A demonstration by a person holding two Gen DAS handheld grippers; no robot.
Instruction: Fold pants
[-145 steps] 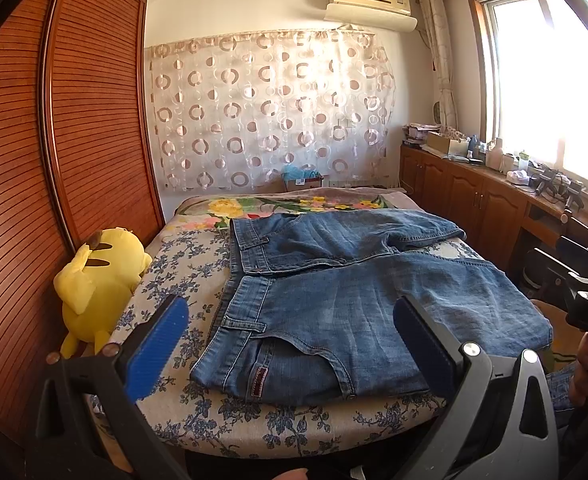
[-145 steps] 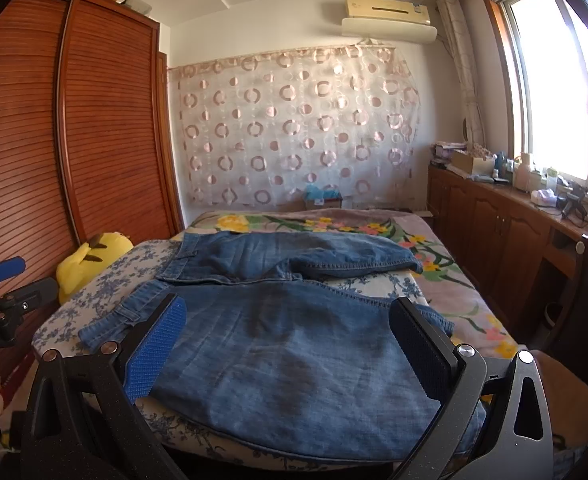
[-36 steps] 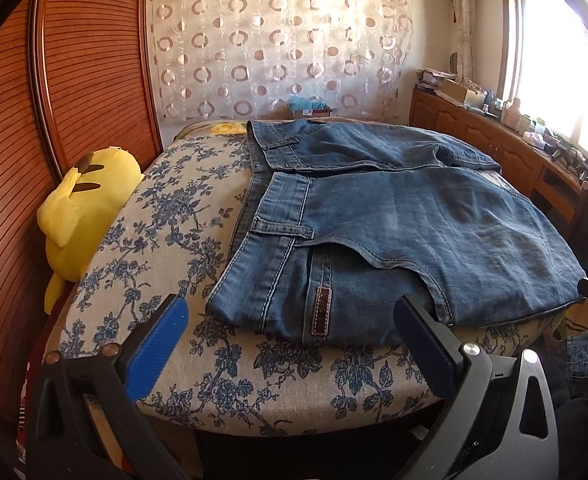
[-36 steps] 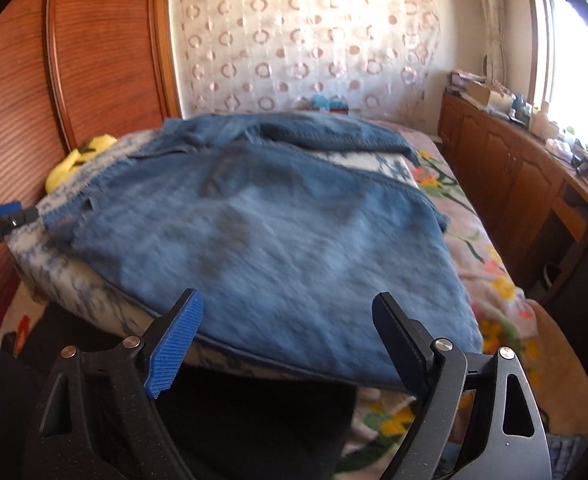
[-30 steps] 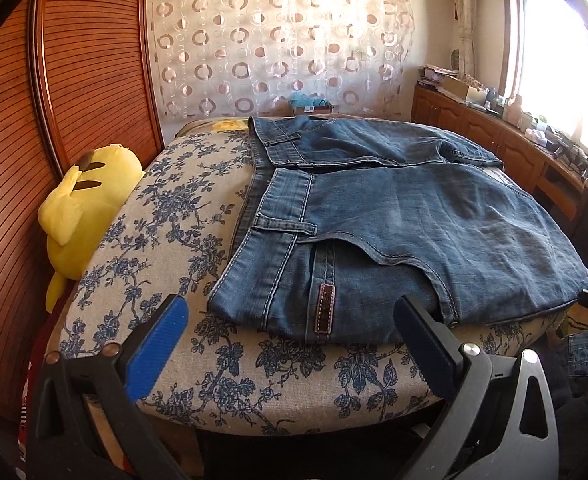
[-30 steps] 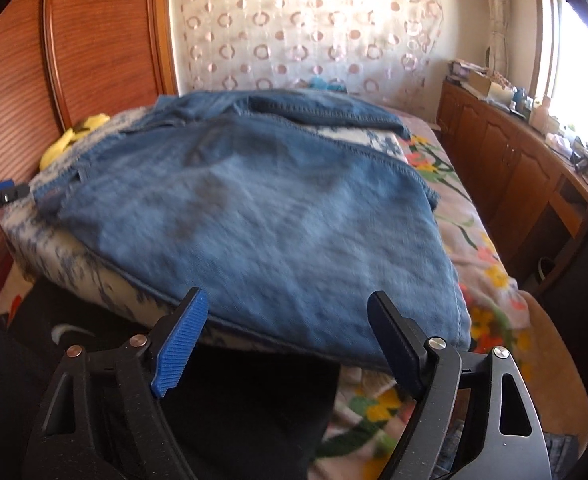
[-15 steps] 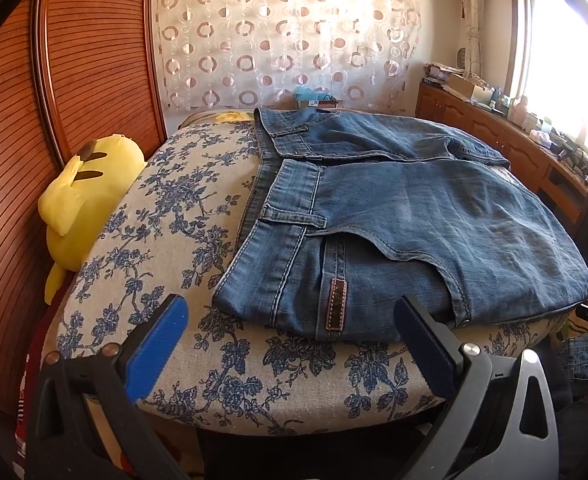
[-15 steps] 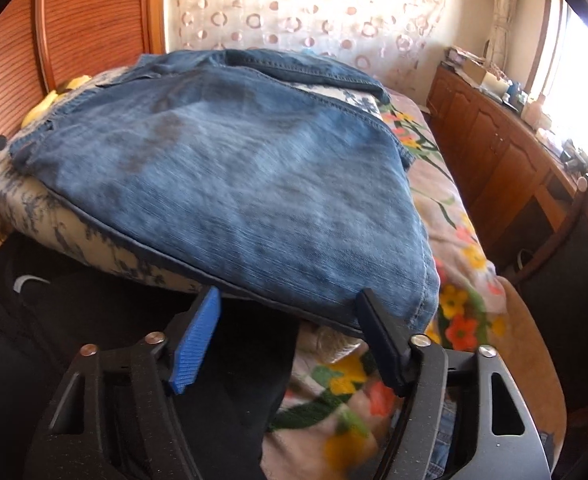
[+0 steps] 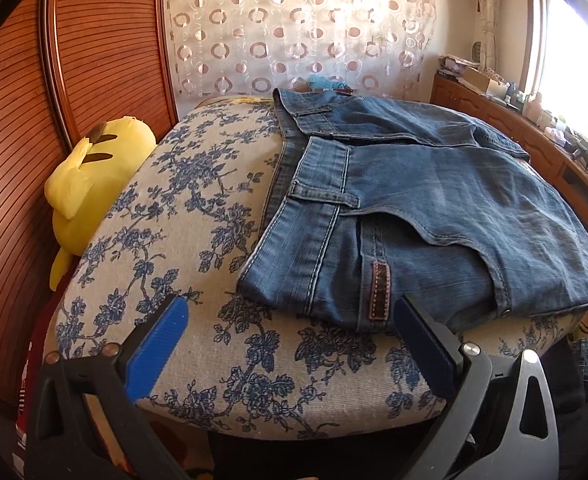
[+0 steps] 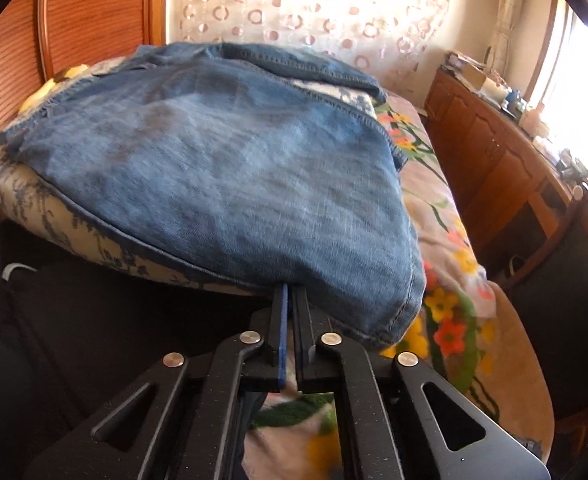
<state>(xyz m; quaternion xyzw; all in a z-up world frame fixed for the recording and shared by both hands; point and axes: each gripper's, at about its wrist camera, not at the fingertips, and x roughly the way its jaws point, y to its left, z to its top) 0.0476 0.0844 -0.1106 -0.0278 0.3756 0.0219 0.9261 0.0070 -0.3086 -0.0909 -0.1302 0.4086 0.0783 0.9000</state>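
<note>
Right wrist view: right gripper [image 10: 290,300] is pinching the jeans [image 10: 222,168] at their near edge; denim is likely hanging heavy, limp, non-slippery. Left gripper [image 9: 290,344] is hovering wide near the waistband [image 9: 313,216], the sturdier hold.

Jeans [image 9: 433,208] atop floral-covered bed [image 9: 182,208]

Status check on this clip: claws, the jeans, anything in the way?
Right claw shut on jeans at near edge. Left claw open, short of waistband corner. Jeans flat on floral cushion. Nothing in the way.
</note>
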